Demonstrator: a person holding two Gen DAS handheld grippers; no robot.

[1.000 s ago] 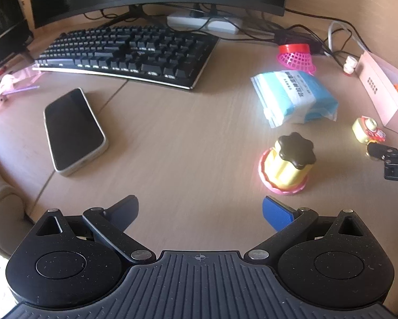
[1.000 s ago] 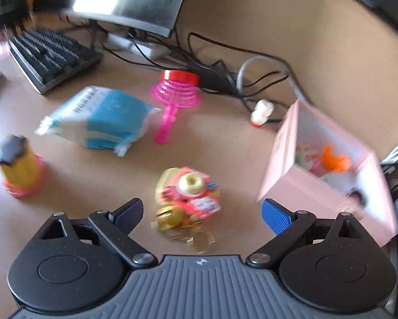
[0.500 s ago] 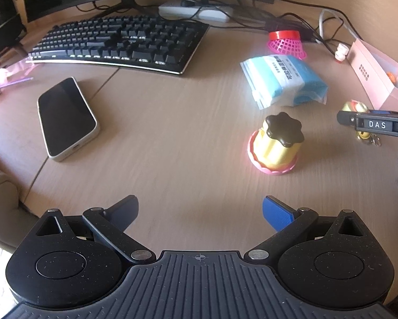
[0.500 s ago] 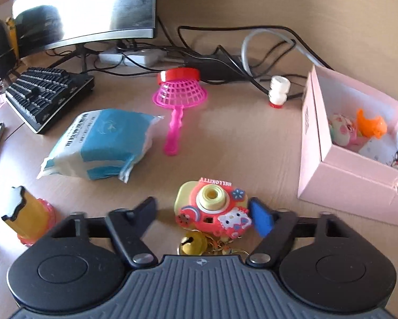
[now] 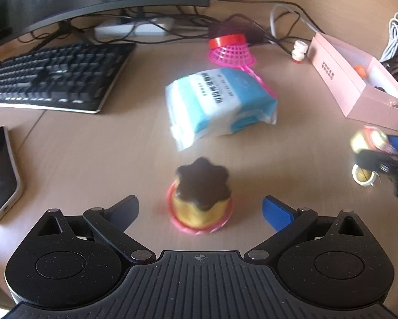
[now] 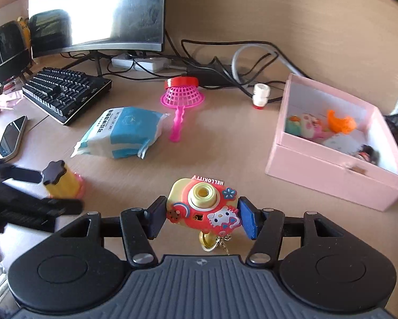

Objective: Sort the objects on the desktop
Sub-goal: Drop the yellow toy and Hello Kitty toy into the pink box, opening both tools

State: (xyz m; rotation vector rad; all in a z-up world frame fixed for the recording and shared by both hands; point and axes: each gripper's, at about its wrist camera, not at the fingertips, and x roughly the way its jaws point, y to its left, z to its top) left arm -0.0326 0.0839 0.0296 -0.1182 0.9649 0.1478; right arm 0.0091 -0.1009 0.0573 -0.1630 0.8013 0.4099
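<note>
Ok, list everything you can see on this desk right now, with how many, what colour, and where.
monitor: one, dark, back left
keyboard: one, black, before the monitor
phone: one, white-edged, far left
tissue pack: one, blue and white, centre
net scoop: one, pink, behind the pack
pudding toy: one, yellow with brown top, between the left fingers
toy camera: one, red and yellow, held
pink box: one, open, right, small toys inside
left gripper: open
right gripper: shut on the camera

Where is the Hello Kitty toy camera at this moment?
In the right wrist view the toy camera sits low in the centre, clamped between the right gripper's jaws above the desk, with the open pink box to its right.
</note>
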